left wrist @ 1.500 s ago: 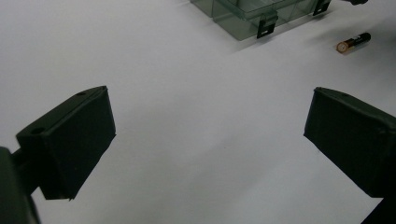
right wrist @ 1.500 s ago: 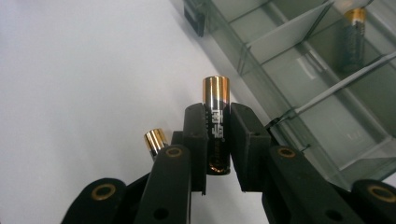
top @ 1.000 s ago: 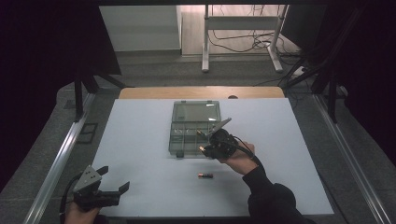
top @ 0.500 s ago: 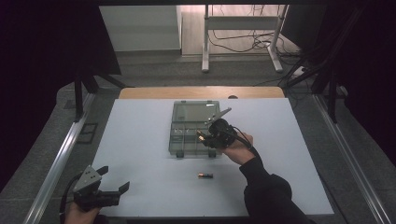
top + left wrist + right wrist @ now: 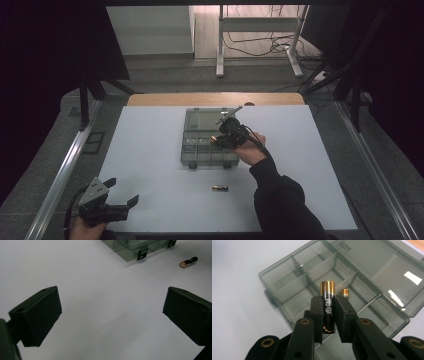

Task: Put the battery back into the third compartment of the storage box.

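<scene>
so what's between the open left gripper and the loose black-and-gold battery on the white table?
Bare white table between left gripper and loose battery, per left gripper view.

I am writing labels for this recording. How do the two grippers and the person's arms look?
Both grippers are black. The left gripper carries a grey three-cornered plate and has broad, blocky fingers. The right gripper has slim fingers on arms with brass-coloured rivets. The right arm wears a dark sleeve.

Lower part of held battery (image 5: 328, 308) hidden between pads of right gripper (image 5: 328, 315). Second battery (image 5: 344, 293) in organizer box (image 5: 287, 293) largely covered by pad. Box cut off by top edge in left gripper view. Print on table battery (image 5: 219, 188) too small to be read.
</scene>
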`<action>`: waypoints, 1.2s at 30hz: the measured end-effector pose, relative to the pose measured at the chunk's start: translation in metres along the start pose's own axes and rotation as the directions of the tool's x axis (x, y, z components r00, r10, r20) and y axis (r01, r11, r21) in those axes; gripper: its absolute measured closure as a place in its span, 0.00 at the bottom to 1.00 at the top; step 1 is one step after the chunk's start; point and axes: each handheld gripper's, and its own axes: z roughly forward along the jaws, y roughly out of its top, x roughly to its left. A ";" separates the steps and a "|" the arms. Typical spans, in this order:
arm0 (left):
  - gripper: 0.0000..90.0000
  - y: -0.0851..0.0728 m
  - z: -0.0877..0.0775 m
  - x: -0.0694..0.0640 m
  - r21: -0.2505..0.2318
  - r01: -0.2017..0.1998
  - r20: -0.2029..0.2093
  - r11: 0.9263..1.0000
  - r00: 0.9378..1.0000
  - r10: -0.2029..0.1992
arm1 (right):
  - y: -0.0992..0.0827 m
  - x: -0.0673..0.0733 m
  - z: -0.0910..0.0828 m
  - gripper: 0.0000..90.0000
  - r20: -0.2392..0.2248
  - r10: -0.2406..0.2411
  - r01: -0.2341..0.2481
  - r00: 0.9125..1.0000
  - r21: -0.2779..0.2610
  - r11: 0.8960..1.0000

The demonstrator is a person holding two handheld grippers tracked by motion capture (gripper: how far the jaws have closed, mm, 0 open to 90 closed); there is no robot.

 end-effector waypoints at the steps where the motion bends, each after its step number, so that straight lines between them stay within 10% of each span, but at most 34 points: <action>1: 0.03 0.000 0.000 0.000 0.000 0.000 0.000 1.000 1.000 0.000 | 0.001 -0.001 0.001 0.84 0.006 0.006 -0.006 1.000 0.002 1.000; 23: 0.03 0.000 -0.001 0.001 -0.006 0.004 0.006 1.000 1.000 -0.004 | 0.011 -0.025 0.043 0.82 0.094 0.073 -0.077 0.993 0.039 0.996; 36: 0.03 0.000 -0.001 0.001 -0.006 0.006 0.005 1.000 1.000 -0.006 | 0.006 -0.023 0.028 0.16 0.069 0.070 -0.070 0.995 -0.011 0.998</action>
